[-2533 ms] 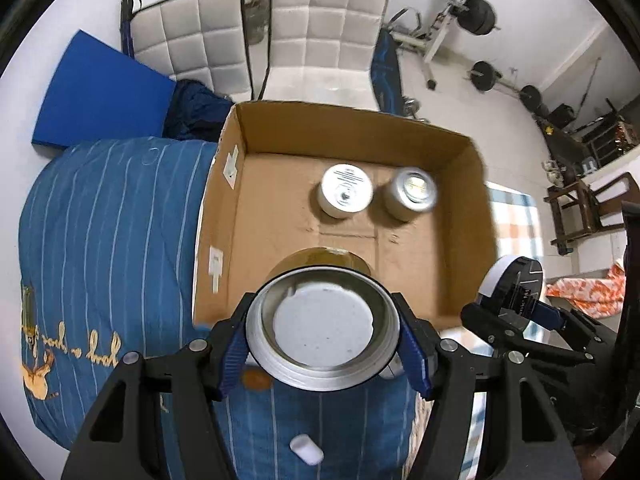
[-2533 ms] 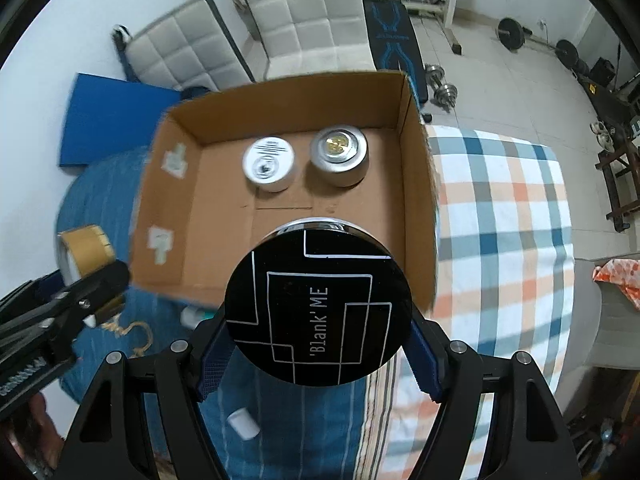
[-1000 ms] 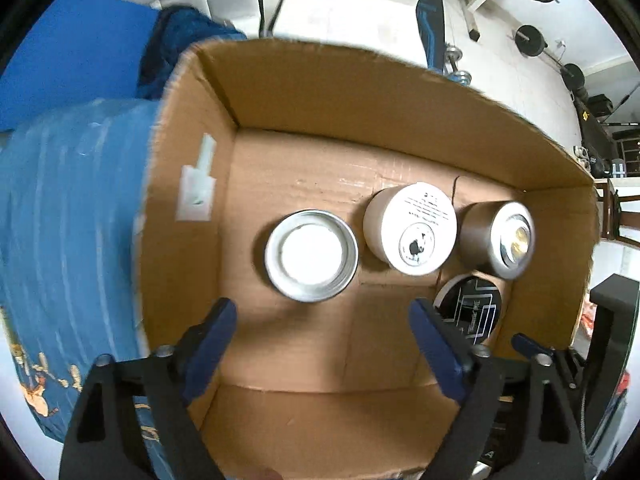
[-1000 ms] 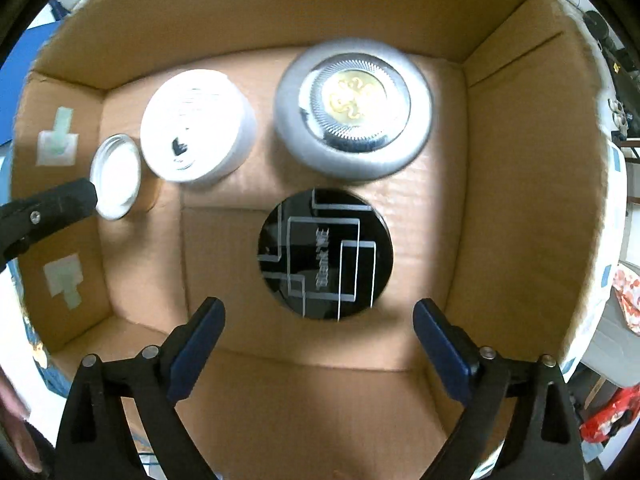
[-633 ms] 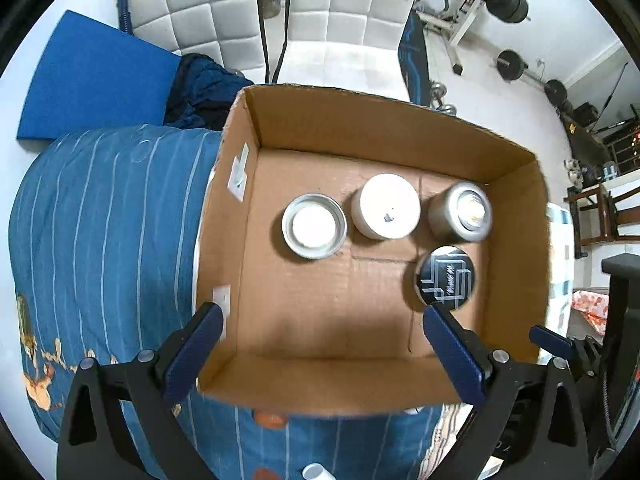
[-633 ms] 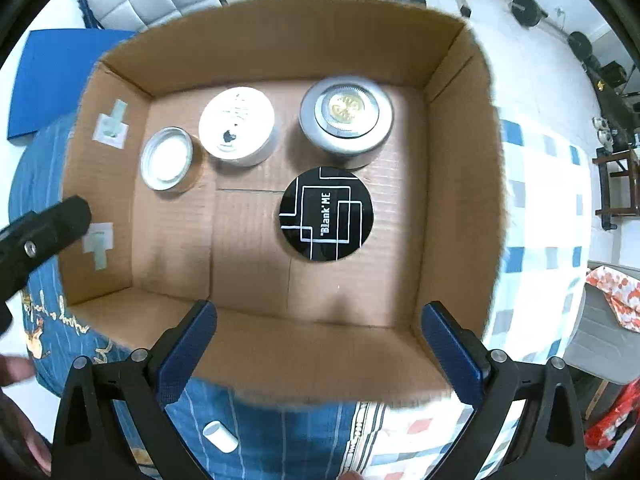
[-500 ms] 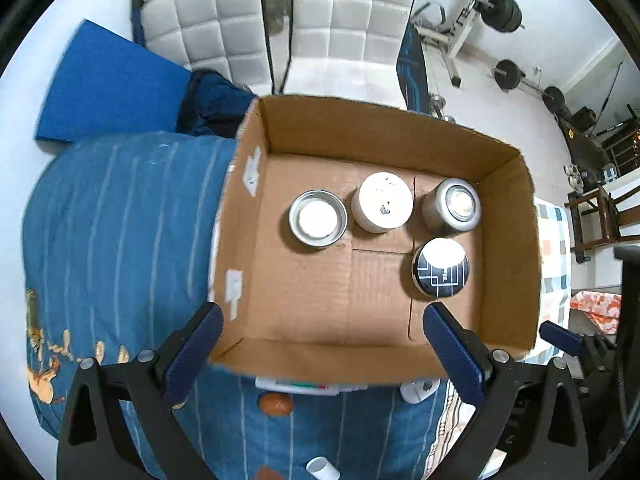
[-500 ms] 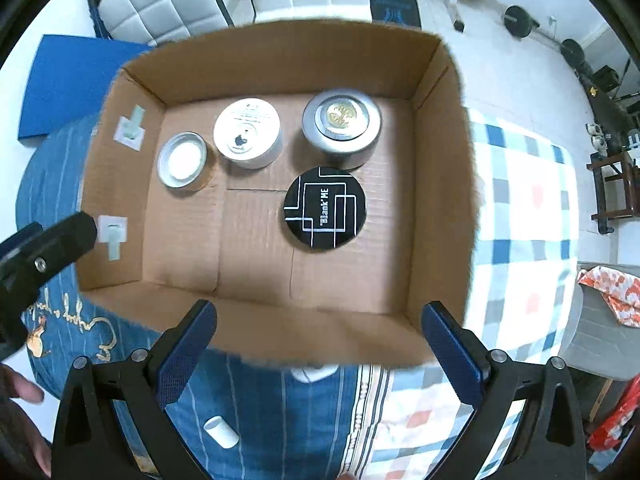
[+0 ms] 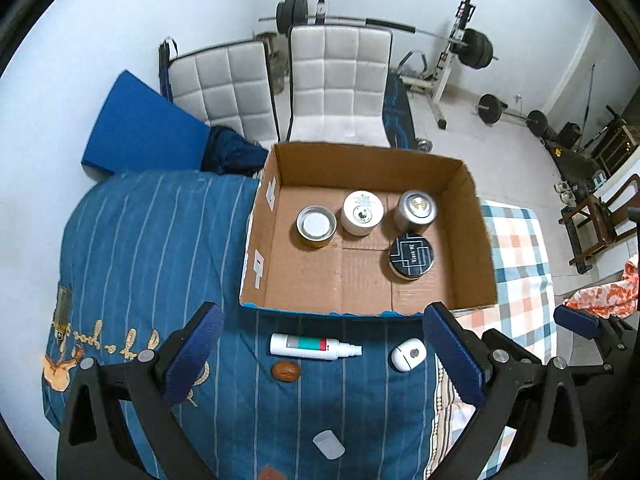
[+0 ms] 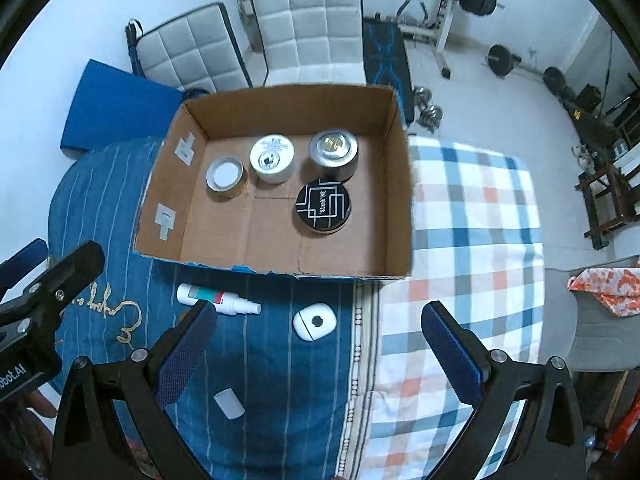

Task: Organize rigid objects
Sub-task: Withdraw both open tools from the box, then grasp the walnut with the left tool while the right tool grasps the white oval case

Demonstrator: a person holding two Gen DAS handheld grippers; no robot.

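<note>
An open cardboard box (image 9: 360, 160) (image 10: 400, 200) lies on a blue bedspread. Inside stand a gold tin with a silver lid (image 9: 316, 226) (image 10: 225, 176), a white tin (image 9: 362, 213) (image 10: 273, 158), a silver tin (image 9: 416, 210) (image 10: 333, 154) and a black "Blank ME" tin (image 9: 411, 256) (image 10: 323, 206). In front of the box lie a white spray bottle (image 9: 314, 346) (image 10: 218, 299), a white oval case (image 9: 408, 354) (image 10: 314, 322), a brown nut (image 9: 285, 371) and a small white cap (image 9: 329, 445) (image 10: 229, 403). My left gripper (image 9: 318, 354) and right gripper (image 10: 316, 354) are open, empty, held above the bed before the box.
Two white padded chairs (image 9: 336, 84) and a blue mat (image 9: 140, 128) stand behind the box. A checked blanket (image 10: 472, 240) covers the bed to the right. Weight equipment (image 9: 472, 52) stands at the back, a wooden chair (image 9: 596, 224) at the right.
Both grippers set their tins down in the box, opened, and drew back up and out. The box now looks smaller, and the loose items on the bedspread have come into view.
</note>
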